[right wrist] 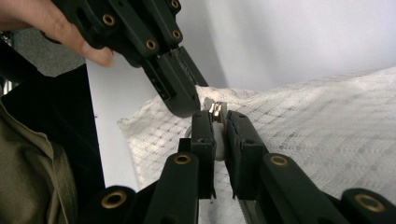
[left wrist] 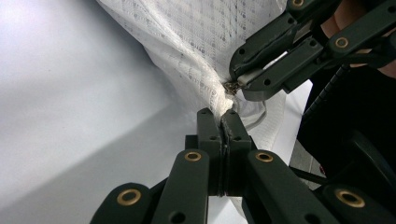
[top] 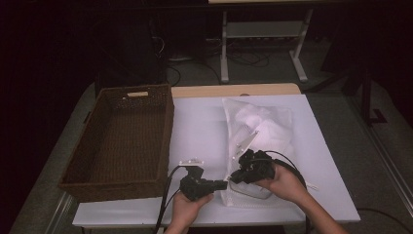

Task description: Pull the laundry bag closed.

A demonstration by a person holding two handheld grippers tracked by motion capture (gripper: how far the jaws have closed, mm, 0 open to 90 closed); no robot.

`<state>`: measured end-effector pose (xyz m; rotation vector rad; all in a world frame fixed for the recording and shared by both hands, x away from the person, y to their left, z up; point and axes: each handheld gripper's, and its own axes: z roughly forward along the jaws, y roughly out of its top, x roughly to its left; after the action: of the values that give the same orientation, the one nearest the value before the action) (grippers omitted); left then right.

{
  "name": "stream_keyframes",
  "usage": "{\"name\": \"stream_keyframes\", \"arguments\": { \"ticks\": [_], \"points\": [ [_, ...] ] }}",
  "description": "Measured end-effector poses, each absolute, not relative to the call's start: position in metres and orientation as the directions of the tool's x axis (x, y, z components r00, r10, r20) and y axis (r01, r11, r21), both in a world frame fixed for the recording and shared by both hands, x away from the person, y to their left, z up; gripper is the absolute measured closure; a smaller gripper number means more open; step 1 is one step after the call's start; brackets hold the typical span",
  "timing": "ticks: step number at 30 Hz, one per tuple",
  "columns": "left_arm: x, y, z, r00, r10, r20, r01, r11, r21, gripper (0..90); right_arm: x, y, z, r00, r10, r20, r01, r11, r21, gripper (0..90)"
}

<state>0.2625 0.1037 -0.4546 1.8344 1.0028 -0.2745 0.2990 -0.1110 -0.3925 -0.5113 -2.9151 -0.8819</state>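
Here, my left gripper (left wrist: 223, 113) is clamped tight on the mesh bag's (top: 258, 127) near corner fabric. My right gripper (right wrist: 218, 117) pinches the metal zipper pull (right wrist: 215, 110) just beside it. The mesh bag lies on the table (top: 199, 126), right of the wicker basket (top: 122, 136).

A white mesh bag (top: 258, 141) lies flat and lengthwise on the counter (top: 199, 131), stuffed with soft white lumps. Its near corner is bunched up and pinched in the left claw (left wrist: 223, 114), jaws pressed together on the fabric. Just beyond that pinch, the small metal zipper pull (right wrist: 215, 110) of the bag sits clamped at the tips of the right claw (right wrist: 217, 122). The rest of the bag stretches away from both claws.
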Motion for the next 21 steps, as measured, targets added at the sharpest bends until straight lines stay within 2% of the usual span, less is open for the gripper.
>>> {"name": "stream_keyframes", "arguments": {
  "ticks": [4, 6, 8, 12, 15, 19, 21],
  "points": [
    [0.264, 0.103, -0.456, 0.635, 0.488, -0.599, 0.747, -0.19, 0.637, 87.8, 0.297, -0.111, -0.394, -0.948, 0.287, 0.14, 0.317, 0.787, 0.529, 81.3],
    [0.266, 0.102, -0.456, 0.625, 0.472, -0.621, 0.762, -0.199, 0.616, 80.9, 0.297, -0.111, -0.394, -0.95, 0.285, 0.13, 0.31, 0.793, 0.525, 81.3],
    [0.268, 0.1, -0.453, 0.64, 0.471, -0.607, 0.755, -0.24, 0.61, 72.7, 0.297, -0.113, -0.394, -0.952, 0.279, 0.128, 0.304, 0.796, 0.524, 81.3],
    [0.272, 0.096, -0.448, 0.66, 0.472, -0.584, 0.74, -0.276, 0.613, 67.4, 0.295, -0.112, -0.394, -0.959, 0.261, 0.106, 0.278, 0.811, 0.515, 81.2],
    [0.277, 0.094, -0.448, 0.658, 0.466, -0.591, 0.745, -0.29, 0.601, 69.0, 0.294, -0.111, -0.394, -0.962, 0.255, 0.096, 0.267, 0.815, 0.514, 81.3],
    [0.279, 0.096, -0.448, 0.669, 0.456, -0.586, 0.735, -0.292, 0.612, 84.9, 0.293, -0.111, -0.395, -0.965, 0.248, 0.08, 0.254, 0.827, 0.501, 81.3],
    [0.278, 0.097, -0.448, 0.667, 0.46, -0.586, 0.735, -0.278, 0.619, 87.1, 0.293, -0.112, -0.395, -0.964, 0.253, 0.078, 0.258, 0.826, 0.501, 81.3]
  ]
}}
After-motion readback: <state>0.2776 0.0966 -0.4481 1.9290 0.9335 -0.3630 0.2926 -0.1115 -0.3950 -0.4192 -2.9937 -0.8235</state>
